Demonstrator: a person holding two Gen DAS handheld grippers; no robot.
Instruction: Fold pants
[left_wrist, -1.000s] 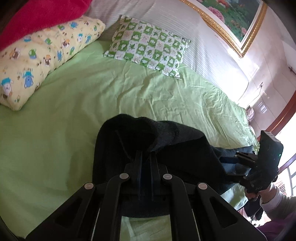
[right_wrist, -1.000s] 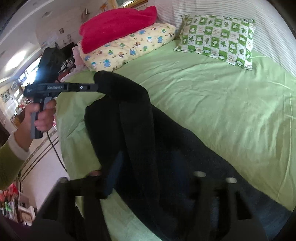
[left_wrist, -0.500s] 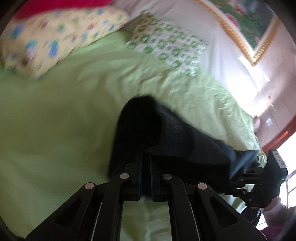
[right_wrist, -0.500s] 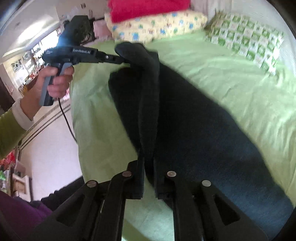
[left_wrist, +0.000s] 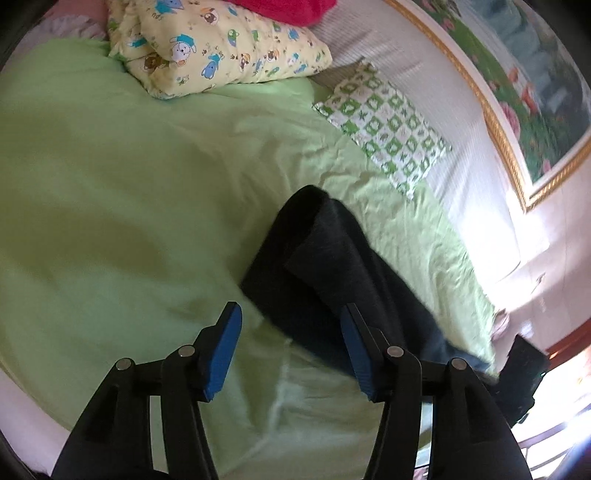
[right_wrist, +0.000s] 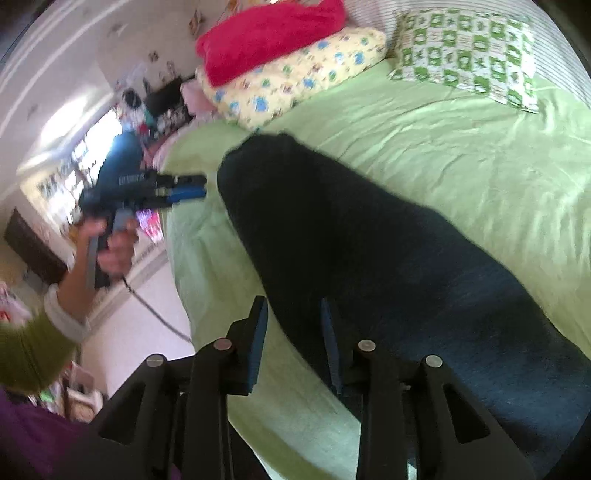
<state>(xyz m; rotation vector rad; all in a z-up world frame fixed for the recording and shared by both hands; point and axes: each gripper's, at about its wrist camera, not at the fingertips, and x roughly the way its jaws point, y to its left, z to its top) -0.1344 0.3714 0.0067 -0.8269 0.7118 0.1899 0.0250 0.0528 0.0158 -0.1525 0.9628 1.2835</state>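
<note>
Both grippers hover with jaws spread apart, holding nothing: the left gripper (left_wrist: 290, 332) and right gripper (right_wrist: 293, 325) above the near edge of dark pants (right_wrist: 369, 251), which lie folded lengthwise on the green bed (right_wrist: 480, 166). Pillows (right_wrist: 465, 48) beyond.

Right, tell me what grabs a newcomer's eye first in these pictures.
The dark pants lie in a long folded strip across the bright green bedsheet. A red blanket sits on the yellow cartoon-print pillow at the head of the bed. The left hand-held gripper hovers beside the pants, released.
</note>
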